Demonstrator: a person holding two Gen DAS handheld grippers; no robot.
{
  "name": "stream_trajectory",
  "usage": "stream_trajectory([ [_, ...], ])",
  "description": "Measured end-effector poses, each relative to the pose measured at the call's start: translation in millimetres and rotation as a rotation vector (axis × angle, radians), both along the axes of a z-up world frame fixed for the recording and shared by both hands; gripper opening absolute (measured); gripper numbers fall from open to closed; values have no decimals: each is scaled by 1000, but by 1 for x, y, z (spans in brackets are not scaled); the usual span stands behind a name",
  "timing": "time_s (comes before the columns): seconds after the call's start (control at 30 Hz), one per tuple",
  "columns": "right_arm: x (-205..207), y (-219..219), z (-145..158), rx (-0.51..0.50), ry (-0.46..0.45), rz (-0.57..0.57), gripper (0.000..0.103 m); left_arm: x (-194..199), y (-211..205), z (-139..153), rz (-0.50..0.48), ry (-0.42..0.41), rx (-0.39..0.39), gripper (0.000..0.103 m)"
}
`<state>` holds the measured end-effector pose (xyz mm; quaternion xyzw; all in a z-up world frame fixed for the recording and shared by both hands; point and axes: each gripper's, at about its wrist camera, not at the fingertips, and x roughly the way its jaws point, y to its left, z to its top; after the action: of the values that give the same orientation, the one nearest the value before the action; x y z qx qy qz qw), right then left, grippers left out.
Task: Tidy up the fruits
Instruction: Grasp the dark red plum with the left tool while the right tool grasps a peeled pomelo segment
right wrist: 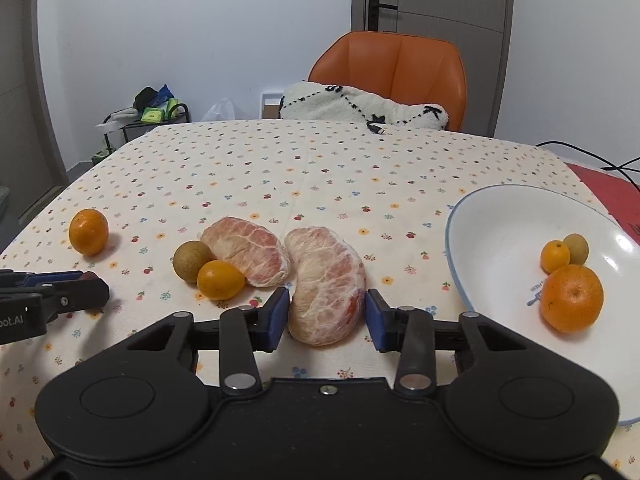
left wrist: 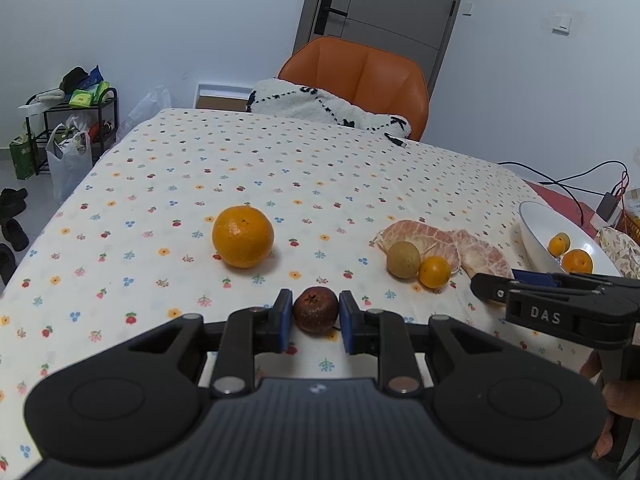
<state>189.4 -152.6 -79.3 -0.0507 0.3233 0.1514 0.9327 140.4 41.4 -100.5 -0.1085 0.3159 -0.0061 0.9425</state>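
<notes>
Tablecloth (right wrist: 320, 168): L jaws bracket dark fruit (left wrist: 316, 310), R jaws bracket pomelo wedge (right wrist: 326, 284), both w/ gaps.

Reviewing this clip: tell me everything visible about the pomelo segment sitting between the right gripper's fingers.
The pomelo segment is a peeled, curved wedge of pink flesh under a whitish veined membrane, torn near its lower right where redder pulp shows. It lies flat on the floral tablecloth, its near end between the blue pads of the right gripper. Small gaps show on both sides, so the jaws look open. A second segment lies just to its left; whether they touch is unclear.
</notes>
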Motion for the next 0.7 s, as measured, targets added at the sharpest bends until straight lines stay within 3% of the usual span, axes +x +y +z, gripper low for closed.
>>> stream_trajectory([
  [0.37, -25, -17, 5, 21, 36, 1, 37, -2, 0, 0, 20, -4, 8, 27],
  [0.7, -20, -14, 1, 22, 13, 11, 45, 1, -1, 0, 17, -16, 3, 23],
])
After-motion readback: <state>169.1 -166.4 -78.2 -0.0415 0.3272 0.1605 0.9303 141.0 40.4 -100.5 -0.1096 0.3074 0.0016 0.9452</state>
